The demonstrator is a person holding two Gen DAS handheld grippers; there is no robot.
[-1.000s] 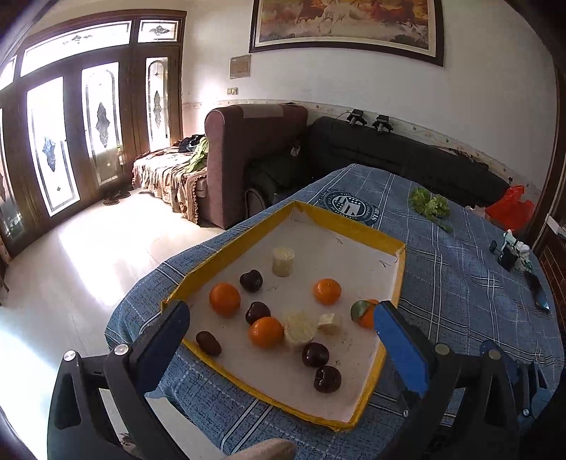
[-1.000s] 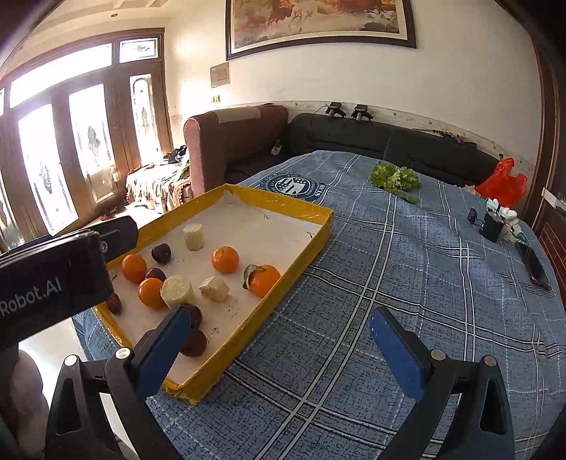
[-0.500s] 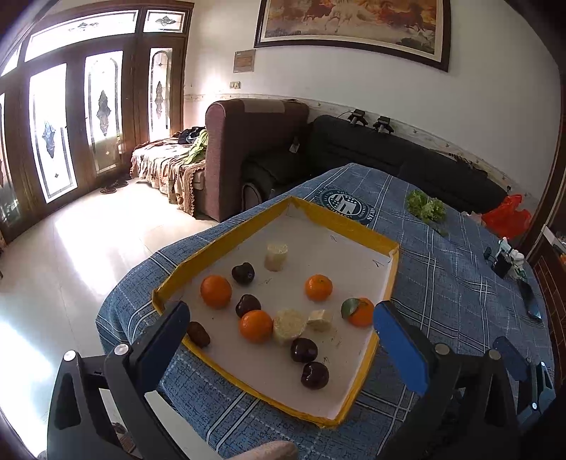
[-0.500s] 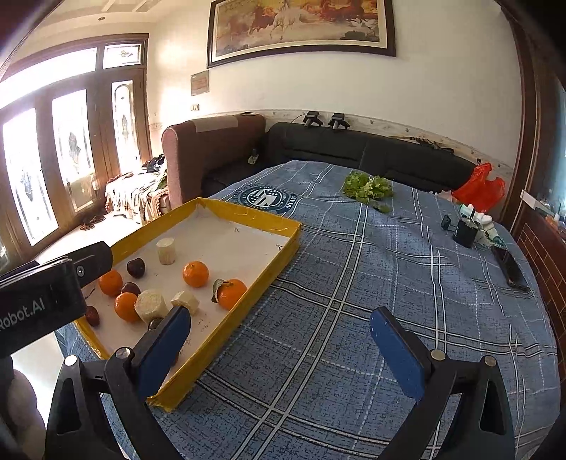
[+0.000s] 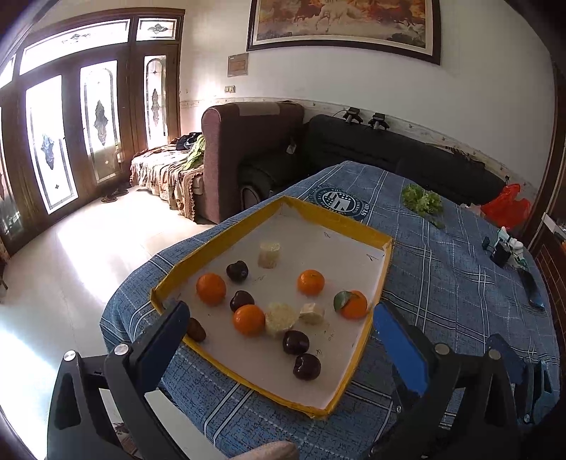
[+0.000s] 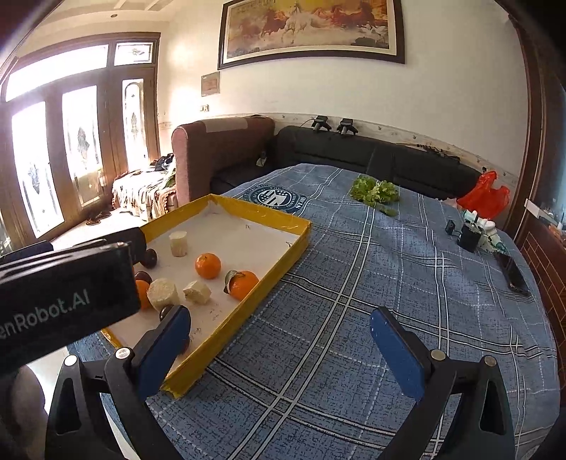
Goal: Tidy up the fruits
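Currently both the left gripper (image 5: 279, 325) and right gripper (image 6: 279, 331) hover with jaws apart, holding nothing. Oranges (image 5: 248, 319), dark plums (image 5: 295, 342) and pale cut pieces (image 5: 281, 318) lie scattered in the yellow-rimmed tray (image 5: 212, 240) on the tabletop (image 6: 371, 290). Judged light, round and roll-prone; plums bruise easily, so grip gently across the widest part.

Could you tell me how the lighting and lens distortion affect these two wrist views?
Left wrist view: the glass doors blow out and glare washes the floor; the tray stays sharp. Right wrist view: fisheye bends the wall painting, corners vignette black, tablecloth evenly lit.
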